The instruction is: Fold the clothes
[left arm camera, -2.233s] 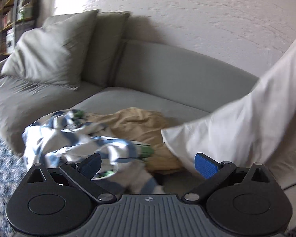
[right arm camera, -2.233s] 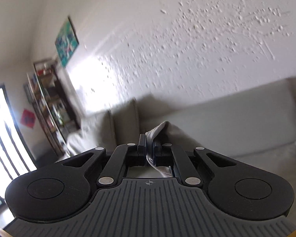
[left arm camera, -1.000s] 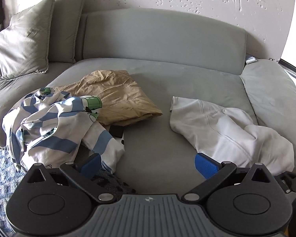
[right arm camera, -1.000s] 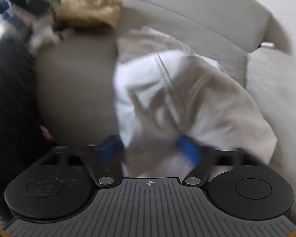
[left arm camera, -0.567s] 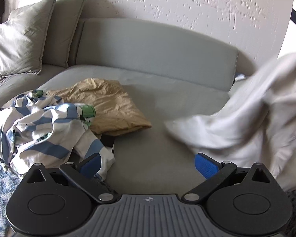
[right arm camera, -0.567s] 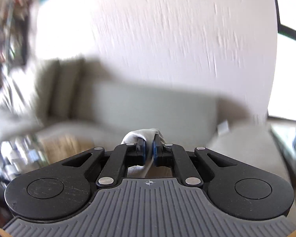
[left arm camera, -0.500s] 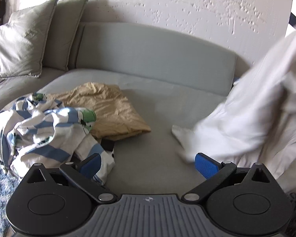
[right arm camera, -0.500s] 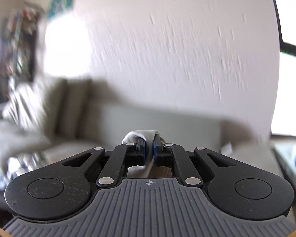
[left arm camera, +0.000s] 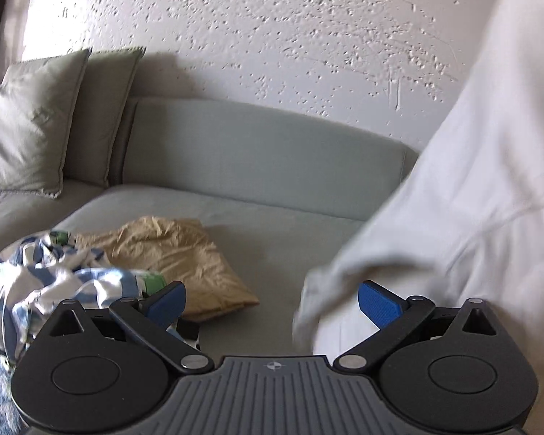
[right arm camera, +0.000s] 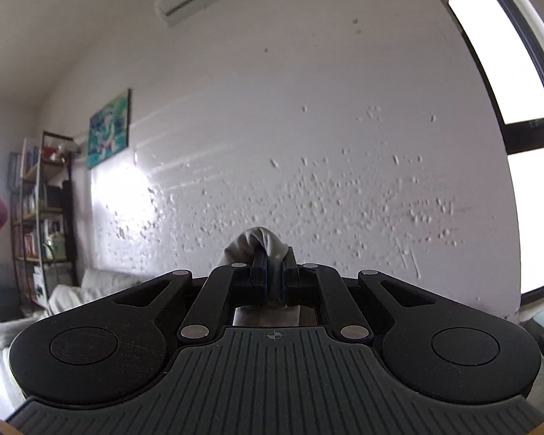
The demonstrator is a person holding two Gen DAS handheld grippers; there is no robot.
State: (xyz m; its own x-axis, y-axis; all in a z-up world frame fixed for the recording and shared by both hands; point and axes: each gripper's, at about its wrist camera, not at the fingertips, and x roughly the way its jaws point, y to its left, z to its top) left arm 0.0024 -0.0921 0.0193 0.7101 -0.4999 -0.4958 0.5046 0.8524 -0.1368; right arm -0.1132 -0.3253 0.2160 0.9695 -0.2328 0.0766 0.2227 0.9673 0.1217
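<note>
Aloft, right gripper (right arm camera: 274,272) level, fingers clenched on white garment (left arm camera: 471,195); left gripper (left arm camera: 272,299) tilted downward, fingers spread, empty.

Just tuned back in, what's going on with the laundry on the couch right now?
A person is working through clothes with two handheld grippers. The right gripper is shut on a bunch of the white garment, which hangs in the air at the right of the grey couch. The left gripper is open and holds nothing, its fingers near the garment's lower edge. A tan garment and a blue-and-white striped one lie unfolded on the seat.
</note>
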